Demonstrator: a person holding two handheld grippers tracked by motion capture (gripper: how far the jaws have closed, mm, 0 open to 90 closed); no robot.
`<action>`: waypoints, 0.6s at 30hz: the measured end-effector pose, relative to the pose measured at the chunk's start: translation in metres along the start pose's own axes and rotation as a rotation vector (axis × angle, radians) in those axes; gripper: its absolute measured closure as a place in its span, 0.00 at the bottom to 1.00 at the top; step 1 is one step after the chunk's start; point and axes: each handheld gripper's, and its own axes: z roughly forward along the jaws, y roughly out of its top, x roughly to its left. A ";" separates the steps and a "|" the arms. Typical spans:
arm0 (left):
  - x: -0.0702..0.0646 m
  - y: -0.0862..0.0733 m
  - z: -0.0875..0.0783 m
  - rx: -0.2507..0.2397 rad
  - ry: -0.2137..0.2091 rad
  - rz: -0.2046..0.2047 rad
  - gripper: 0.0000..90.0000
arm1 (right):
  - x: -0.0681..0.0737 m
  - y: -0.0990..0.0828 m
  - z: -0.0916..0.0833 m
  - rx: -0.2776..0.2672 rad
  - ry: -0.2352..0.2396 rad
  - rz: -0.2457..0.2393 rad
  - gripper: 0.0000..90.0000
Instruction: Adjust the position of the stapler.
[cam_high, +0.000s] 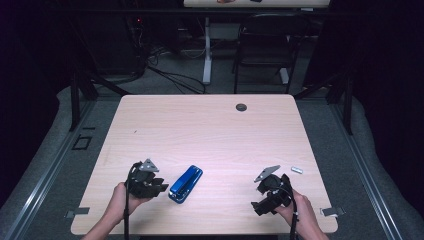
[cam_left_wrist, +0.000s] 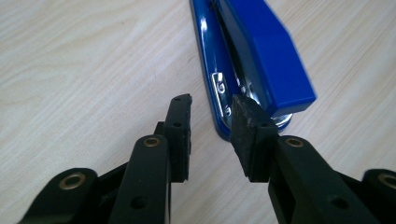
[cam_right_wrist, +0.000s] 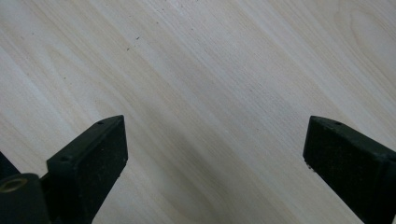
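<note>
One blue stapler (cam_high: 185, 184) (one metal strip (cam_high: 297, 170) apart), two grippers

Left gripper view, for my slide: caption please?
Left claw with jaws narrowly apart at the near end of a blue stapler on the wooden table.

Blue stapler (cam_high: 185, 184) lies closed, diagonal, near table's front.

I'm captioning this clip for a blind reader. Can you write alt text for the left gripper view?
A blue stapler lies on a pale wooden table, its near end just ahead of the left hand-held gripper. The two black jaws stand slightly apart, with bare wood in the gap between them.
</note>
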 end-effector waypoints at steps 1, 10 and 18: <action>0.000 0.001 0.003 0.006 -0.022 0.001 0.79 | 0.000 0.000 0.000 -0.003 0.001 -0.001 0.07; -0.005 0.003 0.014 0.051 -0.035 0.041 0.86 | 0.001 0.000 0.002 0.001 0.008 -0.001 0.07; -0.007 0.005 0.022 0.059 -0.055 0.050 0.92 | 0.001 0.000 0.003 0.011 0.012 -0.004 0.07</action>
